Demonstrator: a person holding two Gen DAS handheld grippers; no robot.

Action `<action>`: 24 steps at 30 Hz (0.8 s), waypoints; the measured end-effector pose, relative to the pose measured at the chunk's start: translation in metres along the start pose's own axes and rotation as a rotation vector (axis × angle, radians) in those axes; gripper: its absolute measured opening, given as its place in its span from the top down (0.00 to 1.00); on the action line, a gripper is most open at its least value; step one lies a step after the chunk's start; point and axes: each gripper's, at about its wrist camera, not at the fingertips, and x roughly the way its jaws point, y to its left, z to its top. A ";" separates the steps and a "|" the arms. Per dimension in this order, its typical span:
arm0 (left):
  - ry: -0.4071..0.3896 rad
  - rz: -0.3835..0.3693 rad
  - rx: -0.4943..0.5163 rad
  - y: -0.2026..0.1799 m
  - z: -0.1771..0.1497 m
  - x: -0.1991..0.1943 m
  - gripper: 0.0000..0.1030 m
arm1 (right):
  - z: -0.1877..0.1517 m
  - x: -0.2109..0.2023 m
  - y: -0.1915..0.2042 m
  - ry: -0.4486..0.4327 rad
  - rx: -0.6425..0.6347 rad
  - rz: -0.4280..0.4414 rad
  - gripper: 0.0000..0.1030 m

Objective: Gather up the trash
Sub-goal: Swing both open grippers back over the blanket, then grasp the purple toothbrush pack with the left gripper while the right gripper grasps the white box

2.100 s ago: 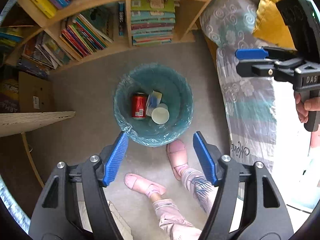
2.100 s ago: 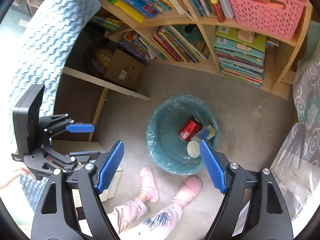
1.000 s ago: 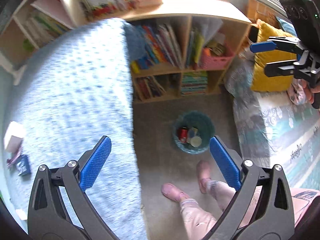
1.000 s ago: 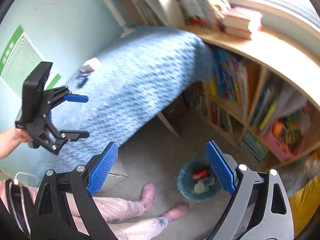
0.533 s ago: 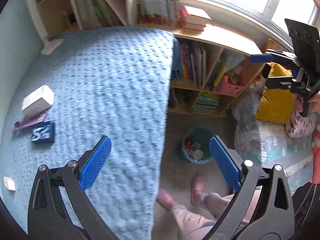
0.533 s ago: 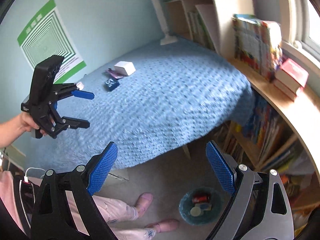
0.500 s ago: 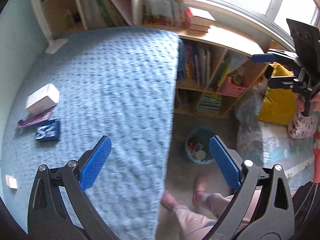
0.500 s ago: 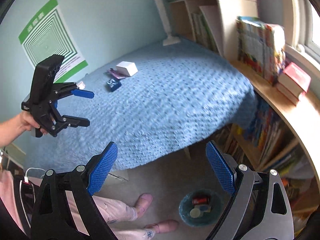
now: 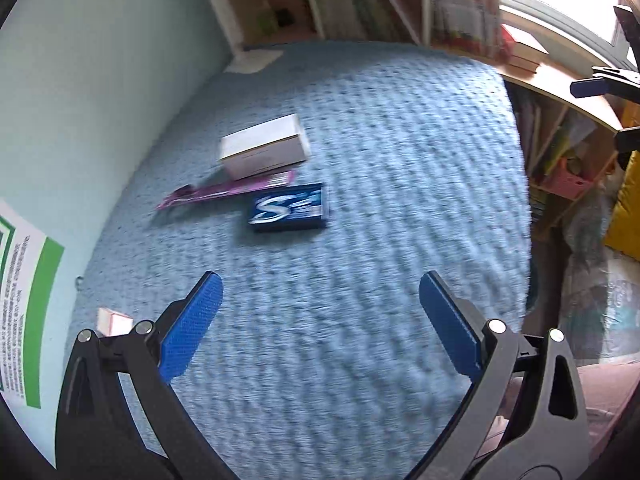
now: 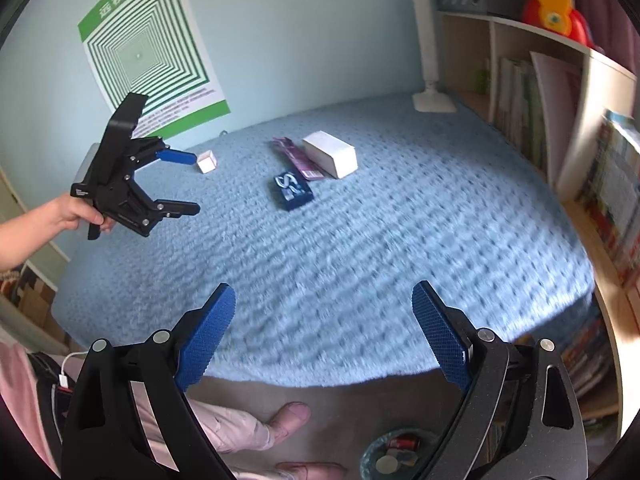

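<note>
On the blue knitted table cover (image 9: 380,240) lie a white box (image 9: 264,147), a purple wrapper (image 9: 228,192), a dark blue pack (image 9: 290,208) and a small white-pink box (image 9: 114,320). They also show in the right wrist view: the white box (image 10: 330,154), the wrapper (image 10: 296,158), the blue pack (image 10: 292,190), the small box (image 10: 207,161). My left gripper (image 9: 320,324) is open and empty above the cover; it also shows in the right wrist view (image 10: 180,182). My right gripper (image 10: 324,332) is open and empty over the cover's near edge. The teal bin (image 10: 394,456) stands on the floor below.
A white lamp base (image 10: 434,102) stands at the table's far corner. Bookshelves (image 10: 520,92) line the right side. A green poster (image 10: 148,44) hangs on the wall. The person's feet (image 10: 288,416) are beside the bin. A yellow cushion (image 9: 624,208) lies at right.
Both grippers have lifted and swung from over the bin on the floor up to the table top. The trash on the cover is now closer in both views.
</note>
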 end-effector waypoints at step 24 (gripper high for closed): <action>0.053 0.158 0.133 0.128 0.004 0.079 0.07 | 0.126 0.153 0.028 0.088 -0.172 0.039 0.13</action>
